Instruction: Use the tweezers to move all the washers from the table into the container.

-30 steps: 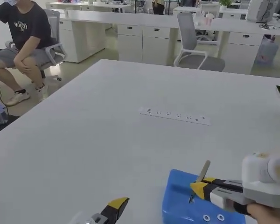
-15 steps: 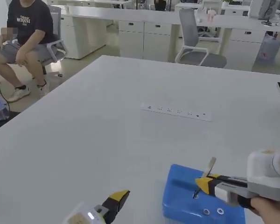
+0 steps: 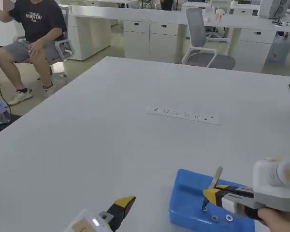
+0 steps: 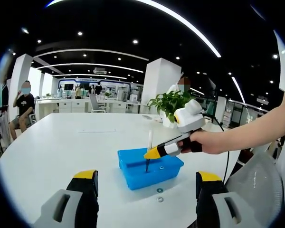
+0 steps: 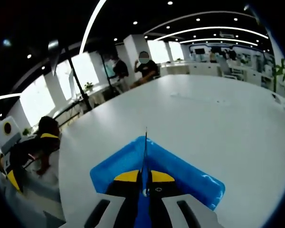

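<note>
A blue container [image 3: 193, 205] sits at the near edge of the white table [image 3: 111, 130]. My right gripper [image 3: 211, 194] is shut on thin metal tweezers [image 3: 213, 180], whose tips point down into the container. Two washers [image 3: 215, 218] lie inside it. In the right gripper view the tweezers [image 5: 145, 147] run out from the shut gripper [image 5: 145, 179] over the container [image 5: 190, 173], with a washer [image 5: 157, 189] beside them. My left gripper [image 4: 147, 178] stands open with nothing between its fingers, left of the container [image 4: 133, 173]; two washers [image 4: 159, 191] lie on the table in front of it.
A white power strip [image 3: 183, 115] lies mid-table. A potted plant [image 4: 168, 102] stands beyond the container in the left gripper view. A person [image 3: 36, 29] sits on a chair at the far left; desks and office chairs [image 3: 200, 38] line the back.
The head camera has tilted down a little. My right gripper has dipped the tweezers slightly lower into the container. The left gripper has come a bit further into view.
</note>
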